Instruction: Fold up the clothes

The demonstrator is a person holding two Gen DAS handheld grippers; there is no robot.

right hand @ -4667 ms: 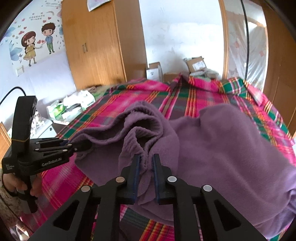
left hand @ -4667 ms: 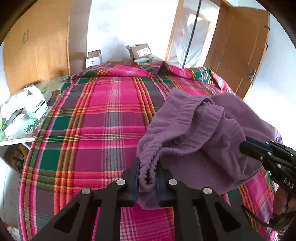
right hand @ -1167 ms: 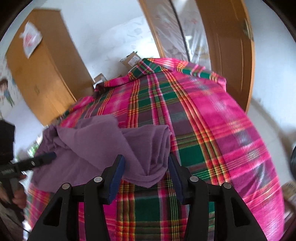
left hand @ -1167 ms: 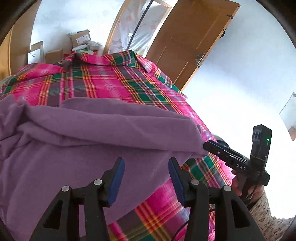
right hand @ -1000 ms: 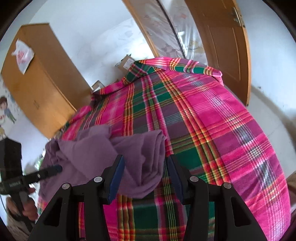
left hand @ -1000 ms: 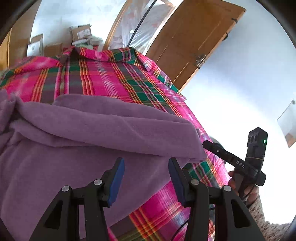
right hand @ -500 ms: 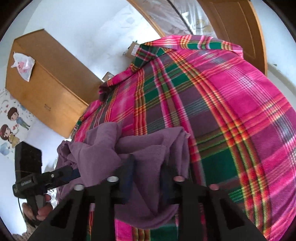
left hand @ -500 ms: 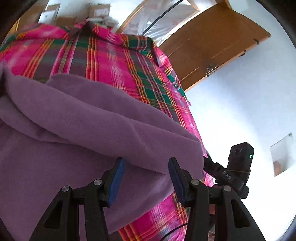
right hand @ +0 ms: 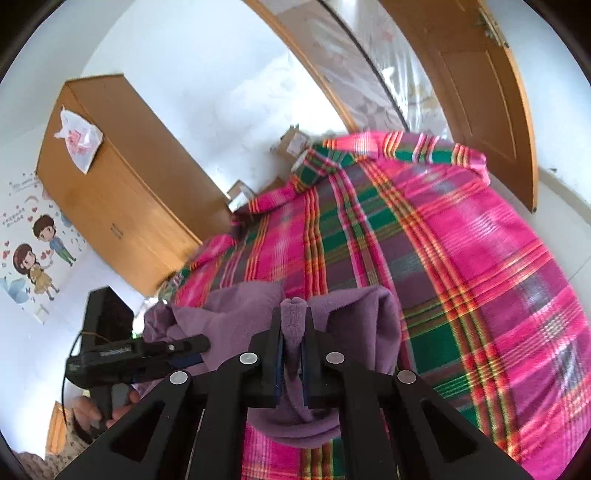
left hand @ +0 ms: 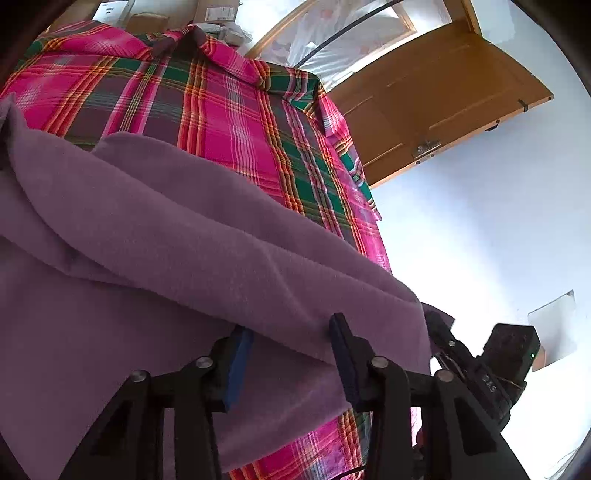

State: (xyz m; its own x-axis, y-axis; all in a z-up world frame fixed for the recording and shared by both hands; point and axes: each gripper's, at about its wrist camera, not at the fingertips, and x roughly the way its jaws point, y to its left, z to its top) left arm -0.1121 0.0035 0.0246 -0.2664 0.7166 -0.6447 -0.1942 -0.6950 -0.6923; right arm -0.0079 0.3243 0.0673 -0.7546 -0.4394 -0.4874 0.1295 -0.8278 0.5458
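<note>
A purple fleece garment point(left hand: 184, 229) lies in loose folds on the plaid bedspread point(left hand: 240, 122). My left gripper point(left hand: 291, 347) is open, and a folded edge of the garment runs across the gap between its blue pads. At the garment's right corner the right gripper point(left hand: 439, 332) holds the cloth. In the right wrist view my right gripper point(right hand: 293, 332) is shut on a pinched ridge of the purple garment point(right hand: 354, 321). The left gripper point(right hand: 199, 345) points into the cloth from the left.
The plaid bedspread point(right hand: 480, 277) stretches far and right of the garment. A wooden door point(left hand: 424, 110) stands beyond the bed's right edge, a wardrobe point(right hand: 122, 192) on the left, and cardboard boxes point(left hand: 218, 11) behind the bed. A person's hand point(right hand: 92, 410) holds the left gripper's handle.
My right gripper has gone from open to shut on the garment's folded corner. Still open, my left gripper has moved in until the fold edge lies between its fingers.
</note>
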